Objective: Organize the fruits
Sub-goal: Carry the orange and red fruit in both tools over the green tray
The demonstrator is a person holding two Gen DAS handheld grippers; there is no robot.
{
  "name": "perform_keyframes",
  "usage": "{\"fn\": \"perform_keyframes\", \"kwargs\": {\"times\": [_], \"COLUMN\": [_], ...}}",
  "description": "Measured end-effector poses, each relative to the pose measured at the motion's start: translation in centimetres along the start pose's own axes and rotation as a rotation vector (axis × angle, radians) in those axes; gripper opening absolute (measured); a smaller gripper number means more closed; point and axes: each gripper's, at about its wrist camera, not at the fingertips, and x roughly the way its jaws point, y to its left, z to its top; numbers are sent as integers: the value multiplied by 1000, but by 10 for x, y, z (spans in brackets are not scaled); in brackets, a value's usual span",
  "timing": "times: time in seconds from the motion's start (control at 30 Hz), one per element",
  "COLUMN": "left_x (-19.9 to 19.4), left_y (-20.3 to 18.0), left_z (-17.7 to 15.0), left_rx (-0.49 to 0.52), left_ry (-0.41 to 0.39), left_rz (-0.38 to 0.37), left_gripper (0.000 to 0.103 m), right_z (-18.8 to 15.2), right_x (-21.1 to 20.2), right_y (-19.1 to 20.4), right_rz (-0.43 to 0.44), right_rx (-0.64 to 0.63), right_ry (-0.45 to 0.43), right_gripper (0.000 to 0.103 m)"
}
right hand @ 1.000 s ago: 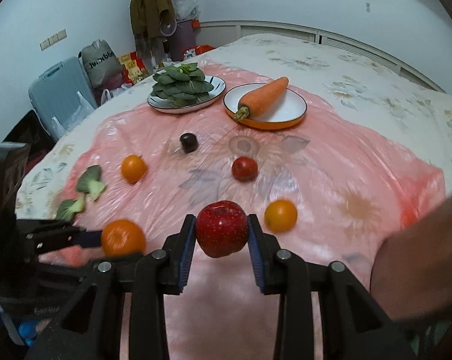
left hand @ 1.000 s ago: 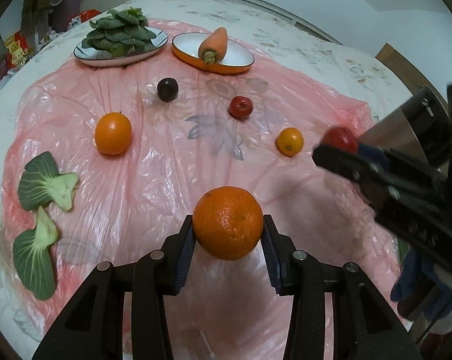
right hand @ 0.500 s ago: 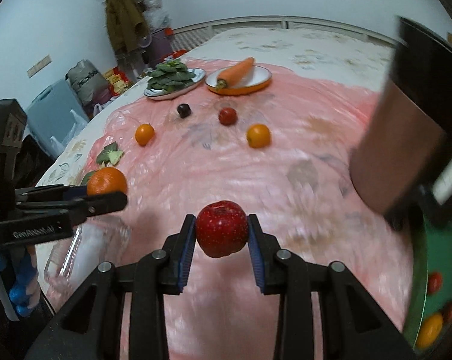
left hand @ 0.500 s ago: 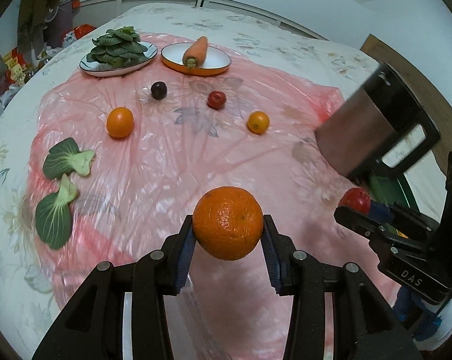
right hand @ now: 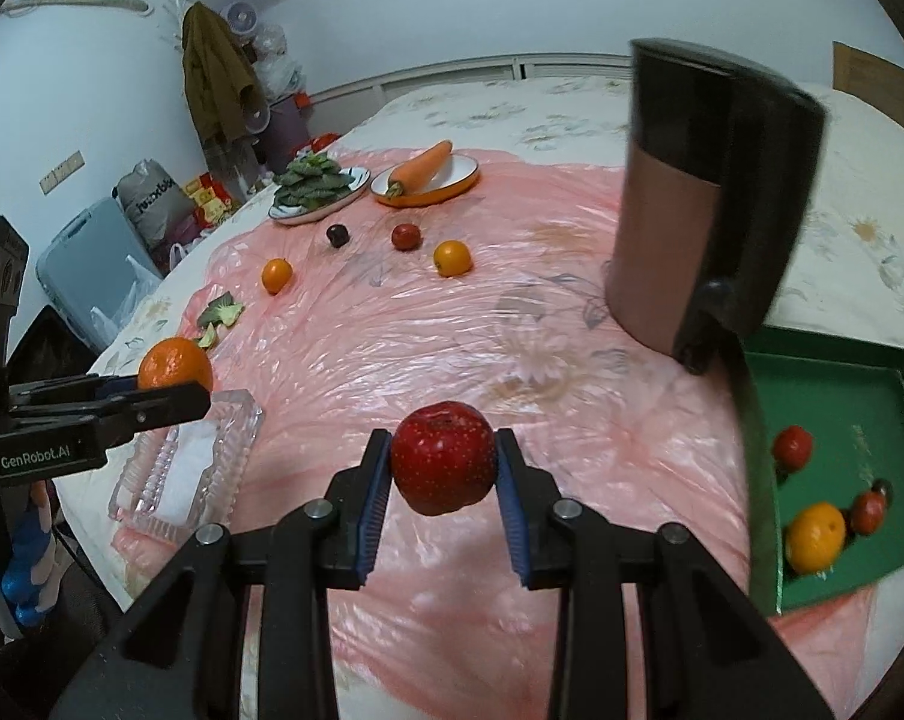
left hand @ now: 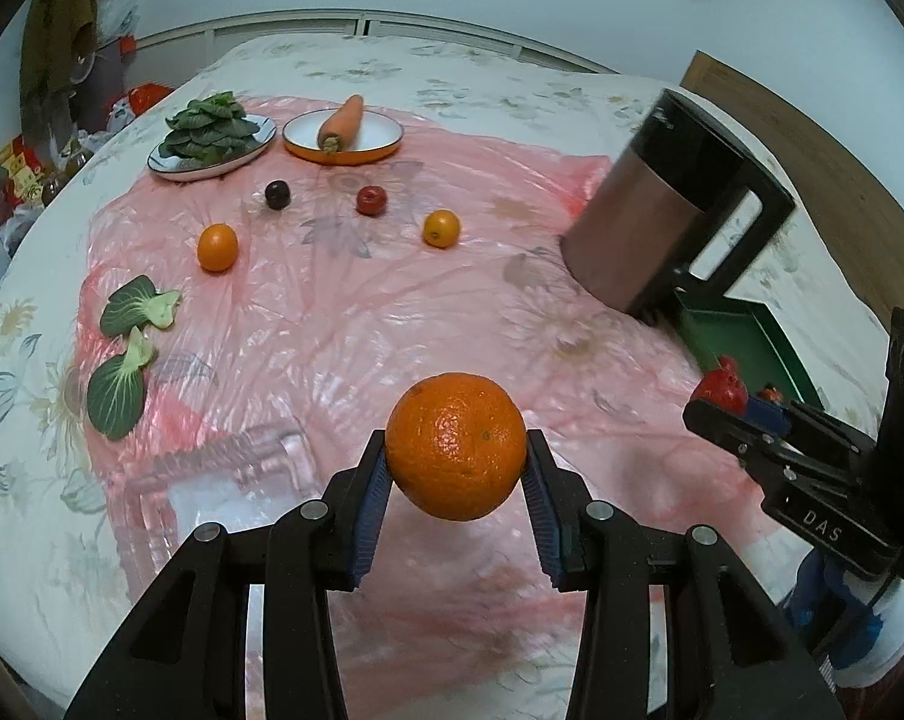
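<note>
My left gripper [left hand: 455, 468] is shut on a large orange [left hand: 455, 445] and holds it above the pink sheet, next to a clear glass tray [left hand: 224, 480]. My right gripper [right hand: 443, 471] is shut on a red apple [right hand: 443, 457], above the sheet and left of a green tray [right hand: 842, 408] that holds several small fruits. Loose on the sheet farther off lie two small oranges [left hand: 216, 247] [left hand: 441, 228], a small red fruit [left hand: 371, 200] and a dark plum [left hand: 277, 194].
A tall brown and black jug [right hand: 692, 192] stands beside the green tray's far corner. A plate of greens [left hand: 212, 138] and an orange dish with a carrot [left hand: 343, 135] sit at the back. Two bok choy pieces [left hand: 134, 312] lie at the left.
Both grippers have pulled back and risen with their fruit. The loose fruits look farther off, and the glass tray, the jug and the green tray have come into view.
</note>
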Motion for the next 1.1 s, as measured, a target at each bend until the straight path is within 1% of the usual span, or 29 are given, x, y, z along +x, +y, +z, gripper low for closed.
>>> {"fn": "perform_keyframes", "kwargs": {"times": [0.2, 0.47, 0.57, 0.77, 0.93, 1.1], "left_x": [-9, -5, -2, 11, 29, 51], "left_y": [-29, -80, -99, -140, -177, -213], "left_z": [-7, -15, -18, -15, -7, 4], "left_rx": [44, 132, 167, 237, 291, 343], "left_ry": [-2, 21, 33, 56, 79, 98], "left_rz": [-8, -49, -63, -96, -123, -143], "left_gripper": [37, 37, 37, 37, 37, 37], "right_z": [-9, -31, -39, -55, -68, -78], "right_x": [-24, -52, -61, -80, -92, -92], "right_y": [-16, -52, -74, -130, -177, -217], "right_rz": [-11, -58, -85, -161, -226, -270], "right_rx": [35, 112, 160, 253, 314, 354], "right_ry": [-36, -79, -95, -117, -125, -120], "right_gripper": [31, 31, 31, 31, 31, 31]}}
